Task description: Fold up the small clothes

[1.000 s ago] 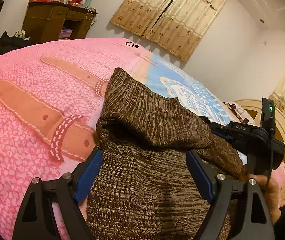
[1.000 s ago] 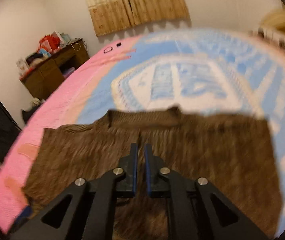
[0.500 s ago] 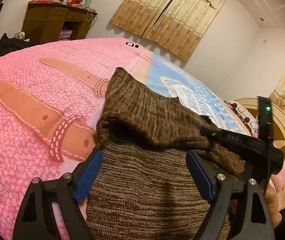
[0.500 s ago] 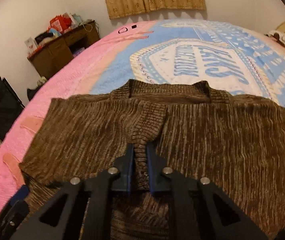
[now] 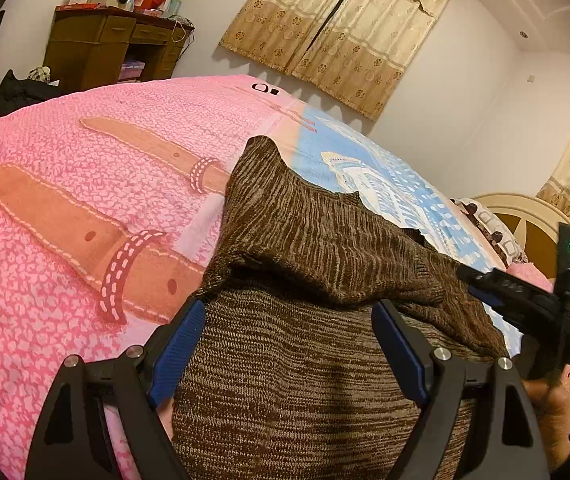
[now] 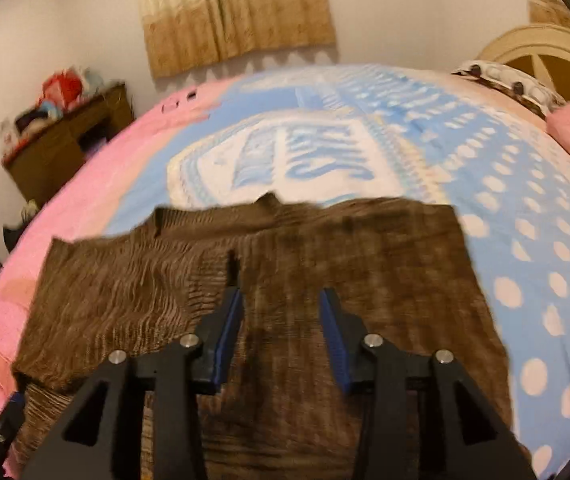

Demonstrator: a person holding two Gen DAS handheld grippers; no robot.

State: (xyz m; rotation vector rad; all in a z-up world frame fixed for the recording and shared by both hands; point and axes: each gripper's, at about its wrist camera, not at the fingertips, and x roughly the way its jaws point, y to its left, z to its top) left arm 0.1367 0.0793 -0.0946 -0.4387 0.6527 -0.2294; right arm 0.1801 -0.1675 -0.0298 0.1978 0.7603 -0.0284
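A brown knitted sweater [image 5: 309, 344] lies on the bed, partly folded, with an upper layer laid over the lower part. It fills the lower half of the right wrist view [image 6: 293, 272]. My left gripper [image 5: 289, 320] is open, its blue-padded fingers [image 5: 181, 340] astride the sweater's near part, holding nothing. My right gripper [image 6: 281, 312] is open just above the sweater and empty. It also shows in the left wrist view [image 5: 525, 312] at the right edge, held by a hand.
The bed has a pink and blue patterned blanket [image 5: 65, 200]. A wooden desk [image 5: 117, 48] with clutter stands by the far wall. Curtains [image 5: 337, 28] hang behind. A cream headboard [image 5: 545, 232] and pillow [image 6: 513, 84] are at the right.
My right gripper was shut on the sweater's folded layer and has now opened, letting it go. My left gripper has not moved.
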